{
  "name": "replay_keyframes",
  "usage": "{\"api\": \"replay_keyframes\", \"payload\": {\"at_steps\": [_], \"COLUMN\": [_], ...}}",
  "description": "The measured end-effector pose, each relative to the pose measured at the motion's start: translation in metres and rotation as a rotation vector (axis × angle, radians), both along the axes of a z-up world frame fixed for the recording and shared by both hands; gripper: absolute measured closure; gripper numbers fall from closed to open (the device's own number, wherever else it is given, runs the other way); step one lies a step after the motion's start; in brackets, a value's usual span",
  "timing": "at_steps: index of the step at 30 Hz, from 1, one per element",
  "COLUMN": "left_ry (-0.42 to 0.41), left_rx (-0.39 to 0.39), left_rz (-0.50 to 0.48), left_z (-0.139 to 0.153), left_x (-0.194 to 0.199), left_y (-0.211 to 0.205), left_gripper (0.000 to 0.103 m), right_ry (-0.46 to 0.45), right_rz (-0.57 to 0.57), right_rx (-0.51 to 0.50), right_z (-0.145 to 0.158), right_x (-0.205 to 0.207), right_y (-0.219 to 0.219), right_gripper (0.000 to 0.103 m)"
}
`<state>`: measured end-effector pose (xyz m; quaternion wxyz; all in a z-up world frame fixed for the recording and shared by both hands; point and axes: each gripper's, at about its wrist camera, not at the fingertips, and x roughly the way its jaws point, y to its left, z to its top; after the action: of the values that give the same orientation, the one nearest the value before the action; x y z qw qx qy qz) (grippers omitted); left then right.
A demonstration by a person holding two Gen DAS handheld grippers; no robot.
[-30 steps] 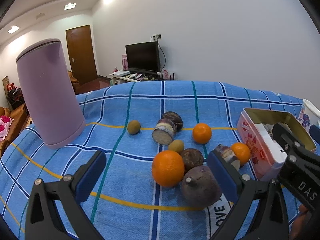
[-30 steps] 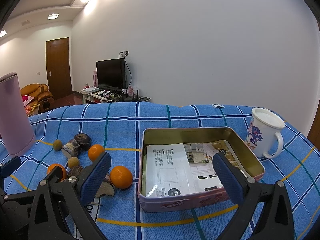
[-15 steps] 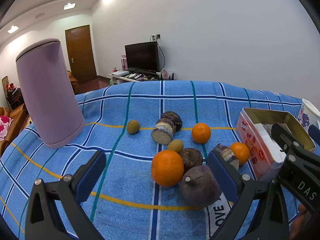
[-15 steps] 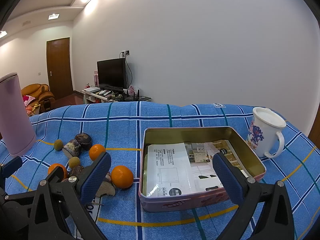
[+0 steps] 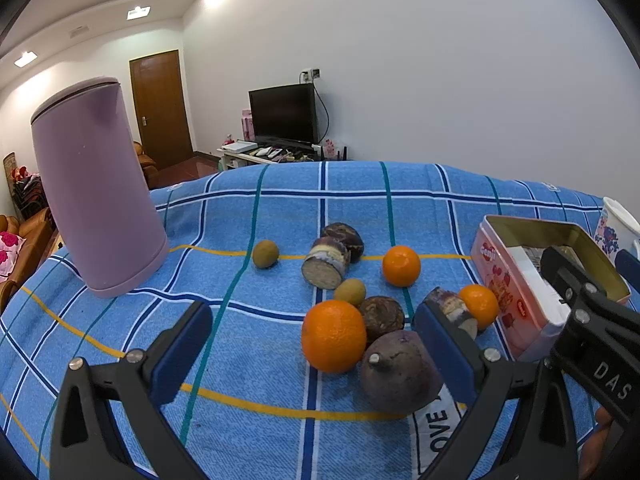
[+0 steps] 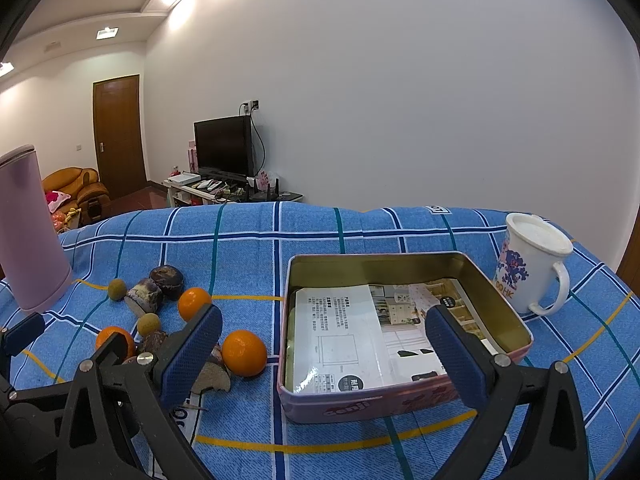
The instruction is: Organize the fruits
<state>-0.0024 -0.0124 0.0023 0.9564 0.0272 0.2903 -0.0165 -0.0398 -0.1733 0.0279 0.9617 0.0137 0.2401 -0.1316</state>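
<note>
Fruit lies scattered on the blue checked cloth: a large orange [image 5: 334, 336], two smaller oranges [image 5: 401, 266] [image 6: 244, 353], two small kiwis [image 5: 265, 254], and several dark purple taros [image 5: 400, 374]. A pink tin box [image 6: 400, 400] lined with a printed sheet stands to their right. My left gripper [image 5: 316, 354] hovers open just before the large orange and the nearest taro. My right gripper [image 6: 320, 356] is open in front of the tin's near wall, holding nothing.
A tall lilac jug [image 5: 94, 196] stands at the left of the cloth. A white mug [image 6: 528, 268] with a blue print sits beyond the tin's right corner. The right gripper's frame [image 5: 592, 328] crosses the left wrist view's right edge.
Both views shifted only slightly; the fruit sits a little lower left in the left wrist view. Nothing was grasped or moved.
</note>
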Motion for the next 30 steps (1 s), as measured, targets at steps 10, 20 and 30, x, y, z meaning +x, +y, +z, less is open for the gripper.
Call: {"api": "replay_keyframes", "payload": {"at_steps": [10, 20, 30], "left_ry": [0.0, 0.001, -0.001], "left_rx": [0.0, 0.001, 0.0], "left_rz": [-0.001, -0.002, 0.016], "left_z": [0.0, 0.0, 0.011], "left_x": [0.0, -0.001, 0.005], "left_y": [0.001, 0.001, 0.019], "left_gripper": [0.0, 0.0, 0.0], "right_ry": [0.001, 0.0, -0.003], "right_rz": [0.0, 0.011, 0.022], "right_rx": [0.0, 0.003, 0.011], "right_z": [0.0, 0.001, 0.001], "right_x": [0.0, 0.0, -0.001], "right_y": [0.0, 0.001, 0.001], "right_gripper": [0.001, 0.001, 0.001]}}
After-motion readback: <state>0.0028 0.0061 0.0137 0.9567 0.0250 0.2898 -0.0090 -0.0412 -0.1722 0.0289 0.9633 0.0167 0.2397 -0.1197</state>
